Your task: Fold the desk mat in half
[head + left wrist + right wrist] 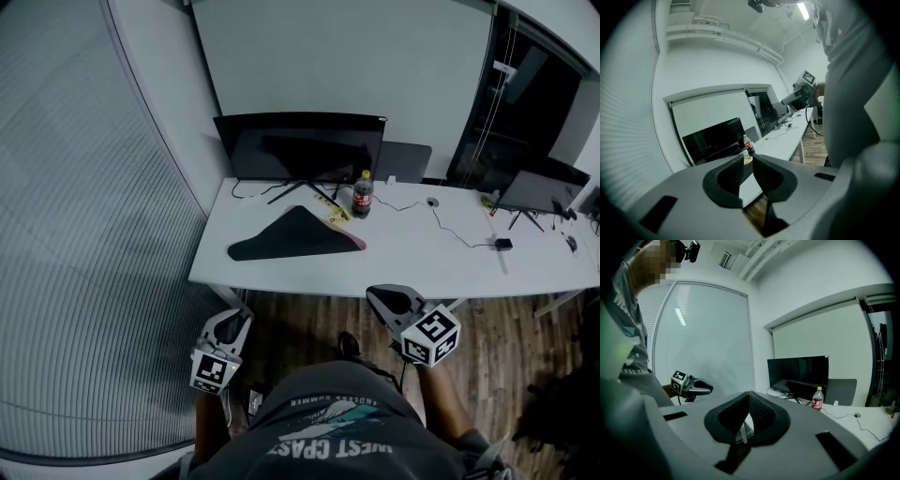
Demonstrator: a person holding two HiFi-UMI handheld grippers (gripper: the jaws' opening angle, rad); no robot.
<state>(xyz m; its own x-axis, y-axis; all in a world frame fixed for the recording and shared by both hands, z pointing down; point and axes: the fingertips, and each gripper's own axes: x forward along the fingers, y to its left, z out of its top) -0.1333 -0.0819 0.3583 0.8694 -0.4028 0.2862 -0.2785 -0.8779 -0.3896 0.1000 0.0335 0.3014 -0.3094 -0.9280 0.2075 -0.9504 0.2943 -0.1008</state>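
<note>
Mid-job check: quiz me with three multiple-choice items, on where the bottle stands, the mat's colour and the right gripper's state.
1. The bottle stands: A on the desk by the monitor; B on the mat; C atop the monitor.
2. The mat's top is: A white; B black; C yellow.
3. The right gripper is: A open; B shut on the mat; C shut, empty.
Answers: 1 A, on the desk before the monitor; 2 B, dark against the white desk; 3 C, jaws meet, nothing between.
</note>
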